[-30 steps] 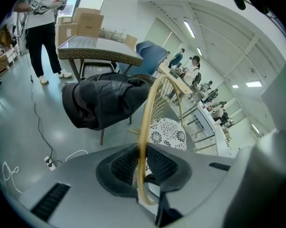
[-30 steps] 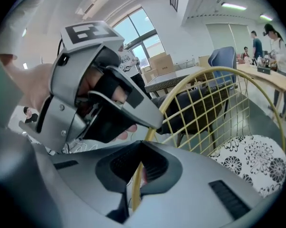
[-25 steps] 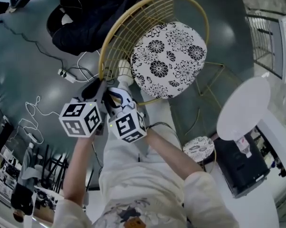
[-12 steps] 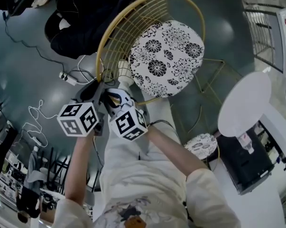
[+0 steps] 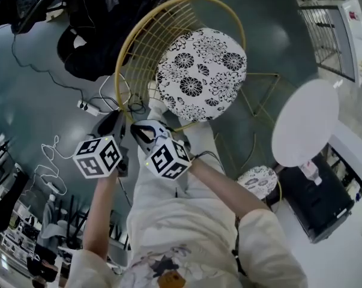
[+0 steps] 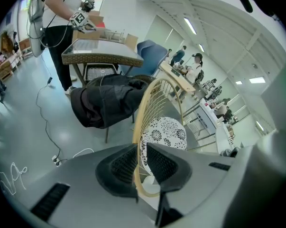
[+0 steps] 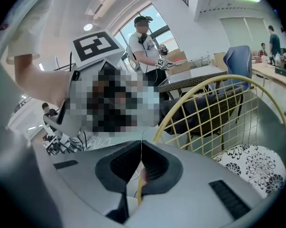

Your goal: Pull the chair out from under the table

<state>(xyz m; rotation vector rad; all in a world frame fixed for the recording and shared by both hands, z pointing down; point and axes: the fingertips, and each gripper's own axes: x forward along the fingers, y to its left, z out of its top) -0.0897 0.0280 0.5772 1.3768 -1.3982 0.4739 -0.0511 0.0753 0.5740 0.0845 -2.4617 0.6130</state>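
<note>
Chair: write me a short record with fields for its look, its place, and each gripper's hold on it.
chair: gold wire frame, round backrest
cushion: white with black flowers, on the seat
place: on the grey floor, beside the round white table, seat not under it
left gripper: shut on the backrest rim
right gripper: shut, seemingly pinching a thin backrest wire

No words, numbers or brand names can be read. The only printed signs are black-and-white square code patterns on the left gripper's cube (image 5: pixel 98 156) and the right gripper's cube (image 5: pixel 168 159), lower left of the head view. The label on the bottle (image 5: pixel 310 173) at the right is too small to read.
</note>
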